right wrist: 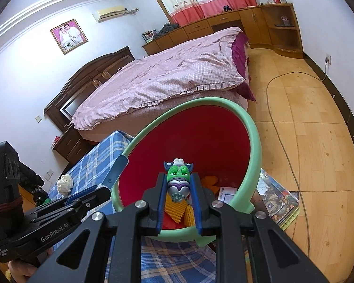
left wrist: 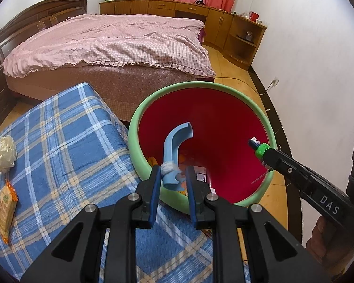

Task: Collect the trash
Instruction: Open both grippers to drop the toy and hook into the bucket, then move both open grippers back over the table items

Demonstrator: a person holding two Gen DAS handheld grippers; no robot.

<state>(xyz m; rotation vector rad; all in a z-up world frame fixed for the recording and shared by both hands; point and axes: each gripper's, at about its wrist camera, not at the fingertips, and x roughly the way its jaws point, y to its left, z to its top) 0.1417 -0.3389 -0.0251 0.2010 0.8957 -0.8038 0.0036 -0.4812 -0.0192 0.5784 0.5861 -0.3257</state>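
Observation:
A green-rimmed bin [left wrist: 135, 127] with a red inside stands beside the blue plaid cloth [left wrist: 66, 146]. My left gripper [left wrist: 172, 176] is shut on a curved blue plastic piece [left wrist: 177, 146] with a white wad stuck to it, held over the bin's near rim. My right gripper [right wrist: 178, 184] is shut on a small green and purple toy figure [right wrist: 179, 176], also above the bin [right wrist: 254, 141]. In the left wrist view the right gripper [left wrist: 256, 145] reaches in from the right. In the right wrist view the left gripper [right wrist: 99, 192] and blue piece [right wrist: 116, 172] show at the left.
A crumpled white wad [left wrist: 4, 153] and an orange snack wrapper [left wrist: 6, 212] lie on the plaid cloth. Orange scraps and a printed box [right wrist: 227, 193] lie in the bin. A picture book [right wrist: 276, 195] is beside it, a cable [right wrist: 283, 141] crosses the floor, and a pink bed [left wrist: 111, 42] stands behind.

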